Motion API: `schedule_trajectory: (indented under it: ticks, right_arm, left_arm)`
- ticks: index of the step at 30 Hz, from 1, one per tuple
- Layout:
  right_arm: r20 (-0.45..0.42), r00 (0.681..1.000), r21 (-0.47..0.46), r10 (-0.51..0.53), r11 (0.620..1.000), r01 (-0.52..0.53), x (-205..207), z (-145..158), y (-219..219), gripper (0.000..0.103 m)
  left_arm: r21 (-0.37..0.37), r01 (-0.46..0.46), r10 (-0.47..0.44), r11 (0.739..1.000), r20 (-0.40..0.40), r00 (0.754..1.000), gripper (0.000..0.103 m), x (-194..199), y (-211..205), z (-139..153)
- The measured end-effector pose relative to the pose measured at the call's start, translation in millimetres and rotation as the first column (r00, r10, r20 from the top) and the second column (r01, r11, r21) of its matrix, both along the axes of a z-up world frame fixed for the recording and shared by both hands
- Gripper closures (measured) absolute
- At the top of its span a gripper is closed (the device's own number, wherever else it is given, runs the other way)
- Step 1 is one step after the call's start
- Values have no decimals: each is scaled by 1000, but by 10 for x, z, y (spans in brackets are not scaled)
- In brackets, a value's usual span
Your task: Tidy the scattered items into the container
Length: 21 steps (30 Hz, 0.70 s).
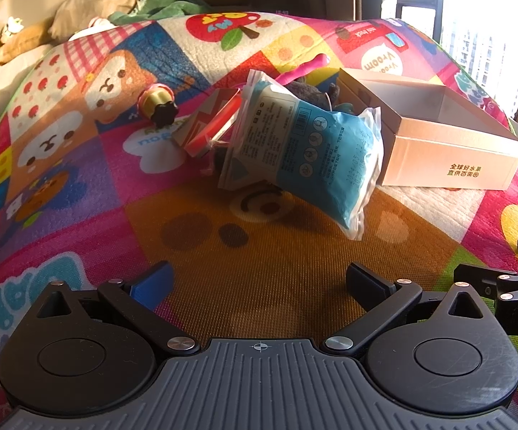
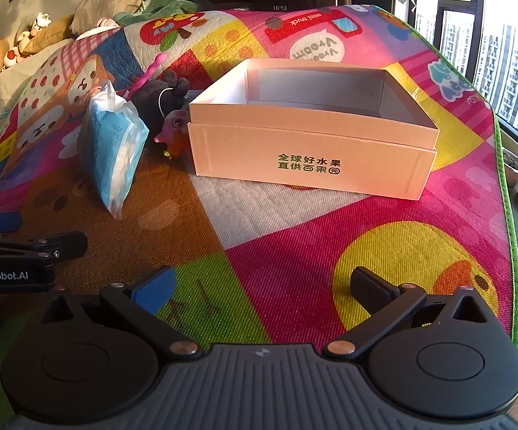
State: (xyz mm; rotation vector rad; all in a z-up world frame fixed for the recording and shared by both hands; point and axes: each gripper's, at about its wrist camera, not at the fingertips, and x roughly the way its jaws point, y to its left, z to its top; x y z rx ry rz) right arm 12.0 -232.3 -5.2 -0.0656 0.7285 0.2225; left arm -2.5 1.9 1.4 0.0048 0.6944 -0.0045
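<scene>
The task looks to be at its very start. The cardboard box (image 2: pixel 312 136) stands open ahead of the right gripper (image 2: pixel 262 286), and what shows of its inside is bare; the near part of its floor is hidden behind the front wall. The right gripper's fingers are spread wide and hold nothing.

The left gripper (image 1: pixel 259 283) is also spread wide and empty, low over the play mat (image 1: pixel 259 268). Straight ahead of it lies a blue packet (image 1: pixel 294 150), leaning on the heap behind. To the left of the packet are a red-patterned packet (image 1: pixel 205 129) and, further left, a small yellow toy (image 1: pixel 156 104). Behind the blue packet there are a dark plush toy (image 1: pixel 302 87) and a pink stick (image 1: pixel 303 68).

In the right wrist view a small pink toy (image 2: pixel 174 132) lies just beside the box's left corner. So all items seem to be outside the box and every one remains to be moved.
</scene>
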Motion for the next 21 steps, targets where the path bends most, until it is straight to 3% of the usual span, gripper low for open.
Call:
schedule_trajectory:
  ticks: [6, 13, 16, 19, 21]
  right_arm:
    - [0, 1000, 5, 1, 1000, -1, -5, 6, 1, 0]
    - [22, 998, 30, 56, 998, -56, -31, 85, -11, 0]
    - [147, 983, -14, 109, 994, -108, -112, 272, 121, 0]
    - [261, 939, -68, 225, 974, -215, -83, 493, 413, 0]
    - [311, 902, -125, 298, 954, -272, 14, 571, 703, 0]
  left_arm:
    - [-13, 21, -21, 1000, 0, 1000, 0, 12, 18, 5]
    - [-137, 125, -121, 983, 40, 992, 0, -49, 266, 109]
    - [-178, 50, -28, 983, 125, 992, 0, -71, 571, 281]
    - [-248, -21, 74, 968, 206, 976, 0, -19, 905, 508]
    - [-255, -35, 103, 966, 256, 961, 0, 18, 1044, 635]
